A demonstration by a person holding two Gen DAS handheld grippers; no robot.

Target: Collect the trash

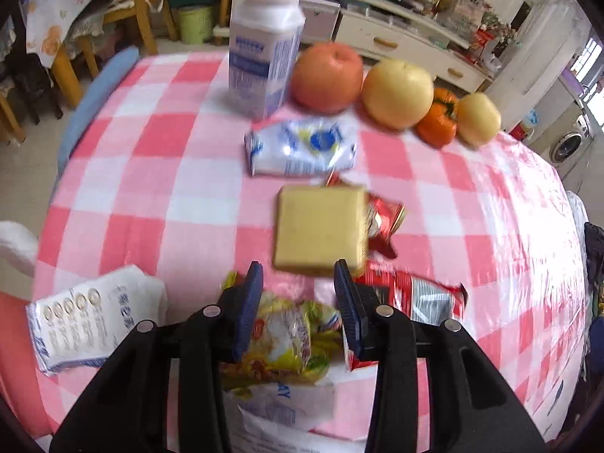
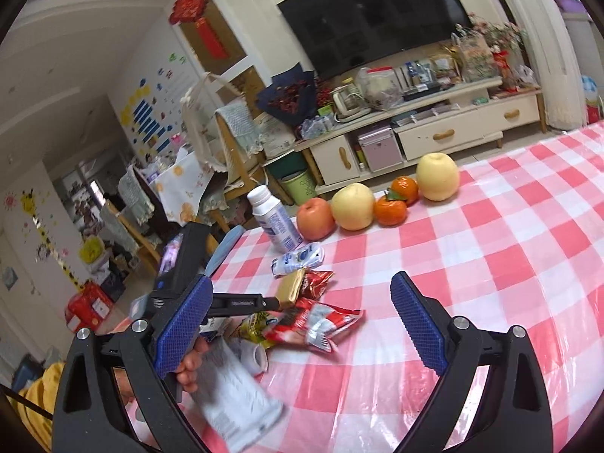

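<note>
My left gripper (image 1: 298,275) is open, its blue pads on either side of a yellow snack wrapper (image 1: 281,334) lying on the pink checked table (image 1: 151,173). Just ahead lies a flat yellow packet (image 1: 321,226) with a red wrapper (image 1: 385,219) beside it and a red and silver wrapper (image 1: 419,298) to the right. A crumpled blue and white pouch (image 1: 302,147) lies further on. My right gripper (image 2: 302,302) is open and empty above the table. In its view the left gripper's arm (image 2: 241,304) reaches the pile, and a white bag (image 2: 234,392) hangs blurred at lower left.
A white milk bottle (image 1: 264,45) stands at the far edge beside a red apple (image 1: 326,77), a yellow pear (image 1: 396,92), tangerines (image 1: 438,120) and another pear (image 1: 477,117). A white printed wrapper (image 1: 87,324) lies at the left. Chairs and a TV cabinet (image 2: 434,132) stand beyond.
</note>
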